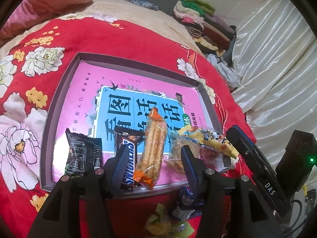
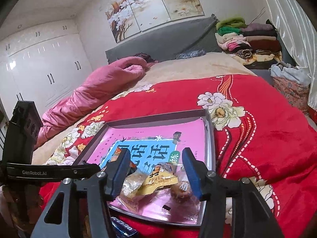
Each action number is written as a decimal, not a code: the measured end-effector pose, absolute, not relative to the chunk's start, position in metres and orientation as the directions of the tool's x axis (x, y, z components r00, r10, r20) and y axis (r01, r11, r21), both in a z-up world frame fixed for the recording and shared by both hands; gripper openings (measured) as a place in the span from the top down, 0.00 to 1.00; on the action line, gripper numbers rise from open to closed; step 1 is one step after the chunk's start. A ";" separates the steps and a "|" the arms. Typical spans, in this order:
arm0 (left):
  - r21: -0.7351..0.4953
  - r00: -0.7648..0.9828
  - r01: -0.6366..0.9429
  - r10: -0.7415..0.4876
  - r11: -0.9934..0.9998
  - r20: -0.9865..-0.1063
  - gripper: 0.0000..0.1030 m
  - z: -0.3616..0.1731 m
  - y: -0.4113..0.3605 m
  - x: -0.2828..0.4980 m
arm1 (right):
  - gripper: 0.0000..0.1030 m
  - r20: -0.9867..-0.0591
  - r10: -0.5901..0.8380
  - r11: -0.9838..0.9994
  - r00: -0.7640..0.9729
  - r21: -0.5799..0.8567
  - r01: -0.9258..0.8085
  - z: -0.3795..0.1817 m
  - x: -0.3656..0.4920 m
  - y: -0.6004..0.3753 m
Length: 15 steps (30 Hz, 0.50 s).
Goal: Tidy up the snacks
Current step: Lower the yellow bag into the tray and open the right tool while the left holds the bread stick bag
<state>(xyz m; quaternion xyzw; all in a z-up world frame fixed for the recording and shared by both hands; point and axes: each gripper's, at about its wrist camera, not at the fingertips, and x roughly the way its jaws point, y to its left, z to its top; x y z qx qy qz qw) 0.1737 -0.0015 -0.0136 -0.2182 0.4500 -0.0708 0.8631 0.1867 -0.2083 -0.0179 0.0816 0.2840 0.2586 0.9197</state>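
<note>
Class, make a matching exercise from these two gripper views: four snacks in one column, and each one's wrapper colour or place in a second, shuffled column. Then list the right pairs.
Column one:
1. Snickers bar
2. Long wafer pack
3. Oreo pack
4. Leftmost snack packet

Column two:
A. Black wrapper, near the box's left wall
B. Blue wrapper, outside the box on the red blanket
C. Brown wrapper, inside the box
D. Clear wrapper with orange ends, inside the box

Pairs: 1-C, 2-D, 3-B, 4-A
</note>
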 end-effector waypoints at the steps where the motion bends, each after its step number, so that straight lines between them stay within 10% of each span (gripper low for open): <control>1: -0.441 0.586 -0.073 -0.319 0.895 -0.745 0.42 -0.013 -0.002 0.174 | 0.47 -0.479 0.521 0.854 0.707 0.296 -0.429 -0.017 0.186 -0.209; 15: -0.419 0.591 -0.062 -0.305 0.906 -0.747 0.28 -0.004 0.000 0.164 | 0.37 -0.443 0.526 0.851 0.726 0.287 -0.440 -0.007 0.180 -0.212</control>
